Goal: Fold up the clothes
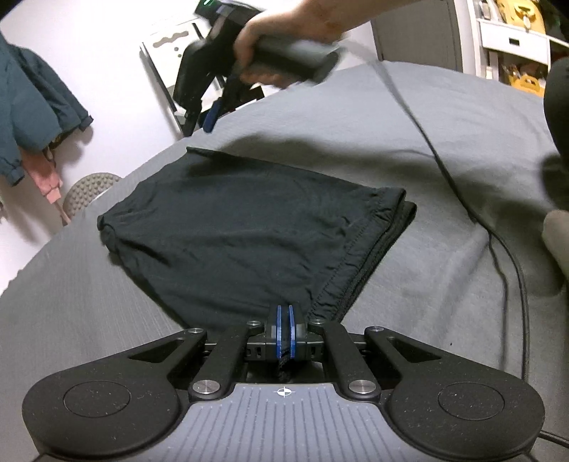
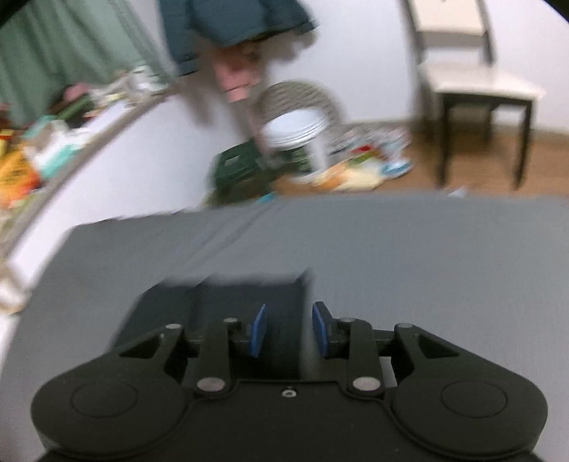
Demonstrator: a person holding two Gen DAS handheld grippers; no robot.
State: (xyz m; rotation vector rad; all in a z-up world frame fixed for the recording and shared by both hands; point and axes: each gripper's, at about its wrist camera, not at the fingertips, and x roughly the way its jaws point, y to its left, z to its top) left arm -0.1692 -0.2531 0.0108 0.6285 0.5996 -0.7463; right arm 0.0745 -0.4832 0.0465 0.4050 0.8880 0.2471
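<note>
Pinching garment corner, right side free

Left gripper (image 1: pixel 284 312): jaws closed on the near corner of the black garment (image 1: pixel 249 231), a bit of black fabric visible between the blue pads (image 1: pixel 279 328).
Right gripper (image 2: pixel 288 328): jaws apart, nothing between them, held above the garment's far end; the view is motion-blurred.
Garment lies folded flat on the grey bed sheet (image 1: pixel 409 149), hemmed edge along its right side.
Black cable (image 1: pixel 462 199) runs across the sheet right of the garment.
Beyond the garment, a hand (image 1: pixel 284 32) grips the right gripper's handle.
Teal jacket (image 1: pixel 32 106) hangs on the wall left of the garment.
</note>
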